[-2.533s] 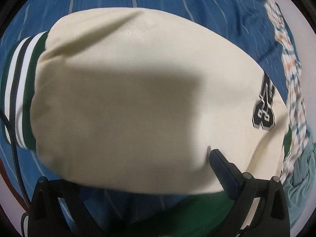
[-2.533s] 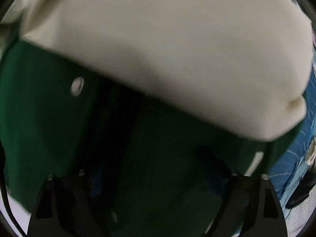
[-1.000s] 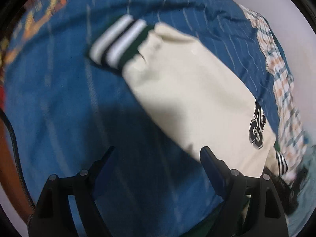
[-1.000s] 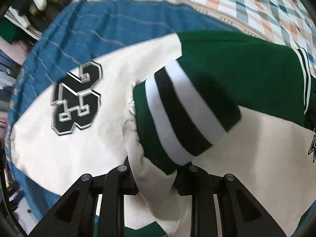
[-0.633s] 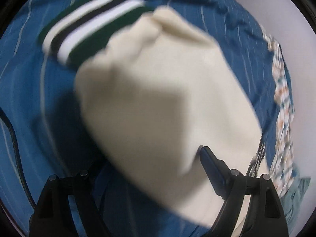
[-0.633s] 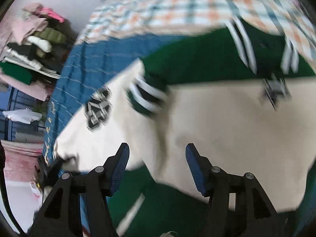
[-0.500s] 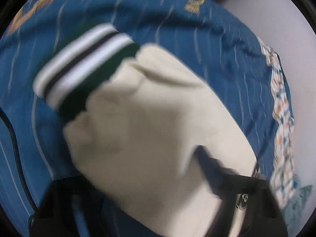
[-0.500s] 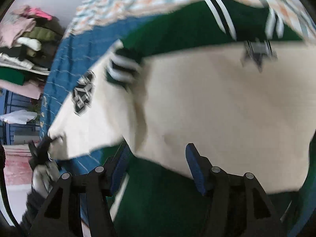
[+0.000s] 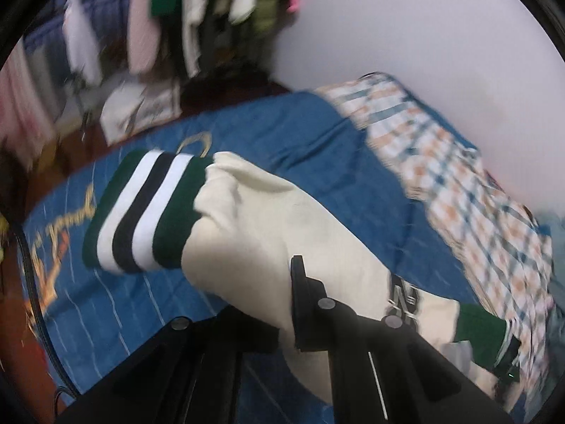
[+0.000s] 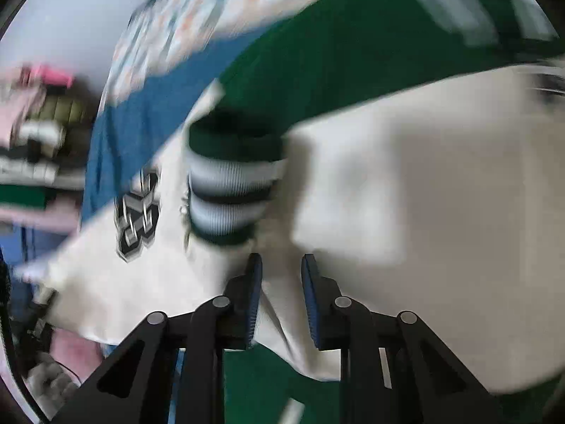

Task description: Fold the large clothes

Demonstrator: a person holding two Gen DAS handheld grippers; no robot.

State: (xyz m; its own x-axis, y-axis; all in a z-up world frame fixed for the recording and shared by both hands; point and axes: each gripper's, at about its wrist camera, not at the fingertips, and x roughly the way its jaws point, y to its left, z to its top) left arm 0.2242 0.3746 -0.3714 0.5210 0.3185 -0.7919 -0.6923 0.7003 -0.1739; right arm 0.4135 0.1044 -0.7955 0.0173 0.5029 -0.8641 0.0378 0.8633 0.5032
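A green and cream varsity jacket lies on a blue bed cover (image 9: 310,134). In the left wrist view its cream sleeve (image 9: 268,240) with a green, white and black striped cuff (image 9: 141,212) is lifted off the cover. My left gripper (image 9: 268,300) is shut on this sleeve; only the right finger (image 9: 303,293) shows, the left one is under the cloth. In the right wrist view my right gripper (image 10: 280,275) is shut on a fold of cream jacket fabric (image 10: 282,304) just below another striped cuff (image 10: 229,194). A number patch (image 10: 137,208) sits to the left.
A plaid orange and blue blanket (image 9: 469,194) covers the bed's far right side by the white wall (image 9: 406,24). Hanging clothes (image 9: 197,10) and a white bag (image 9: 141,109) stand beyond the bed's far left edge.
My left gripper closed on the cream sleeve and raised it, tilting the view up to the room. My right gripper narrowed from open to shut on the cream fabric.
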